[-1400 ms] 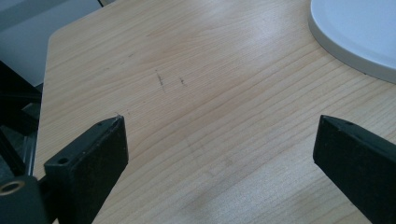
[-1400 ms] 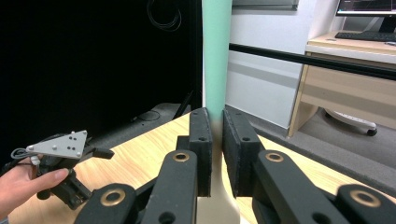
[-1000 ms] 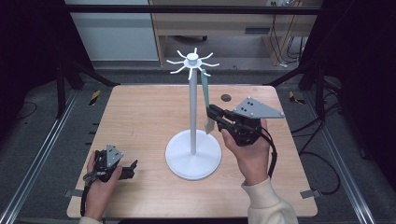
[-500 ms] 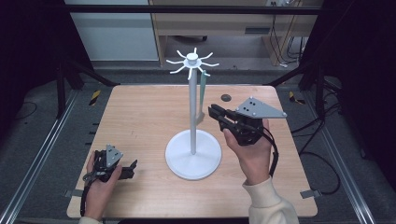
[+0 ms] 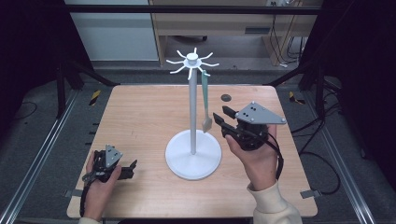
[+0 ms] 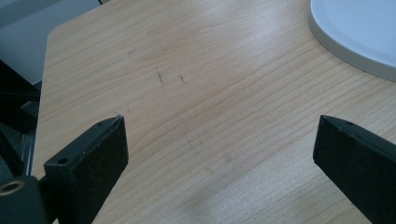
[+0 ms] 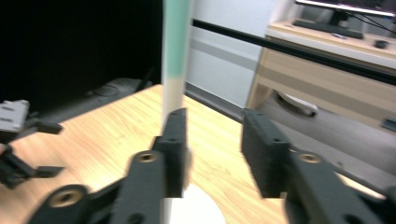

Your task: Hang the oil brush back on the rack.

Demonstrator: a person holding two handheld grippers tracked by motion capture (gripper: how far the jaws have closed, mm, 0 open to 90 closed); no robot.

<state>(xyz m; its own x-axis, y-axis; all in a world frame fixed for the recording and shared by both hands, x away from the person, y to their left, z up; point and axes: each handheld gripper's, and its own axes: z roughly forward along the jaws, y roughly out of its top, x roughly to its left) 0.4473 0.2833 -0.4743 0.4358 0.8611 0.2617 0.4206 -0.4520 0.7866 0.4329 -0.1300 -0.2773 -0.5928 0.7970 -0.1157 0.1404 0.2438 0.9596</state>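
Note:
A white stand [image 5: 192, 107] with a round base [image 5: 193, 161] and a ring of hooks [image 5: 191, 58] stands mid-table. From one hook hangs a long tool [image 5: 204, 93] with a green handle and a pale head at the bottom. My right gripper [image 5: 223, 122] is raised just right of that lower end, open, nothing between its jaws. In the right gripper view the tool [image 7: 176, 46] hangs behind the left jaw, outside the gap of the gripper [image 7: 215, 126]. My left gripper [image 5: 128, 169] rests open on the table's front left; in its own view the gripper [image 6: 219, 126] spans bare wood beside the base [image 6: 359, 32].
A small dark round disc [image 5: 226, 97] lies on the wooden table [image 5: 140, 116] behind the right gripper. Metal rails run along both sides of the table. A wooden desk [image 5: 219, 28] stands beyond the far edge.
My right gripper has shifted slightly to the right, a little away from the hanging tool's lower end. The left gripper has stayed put.

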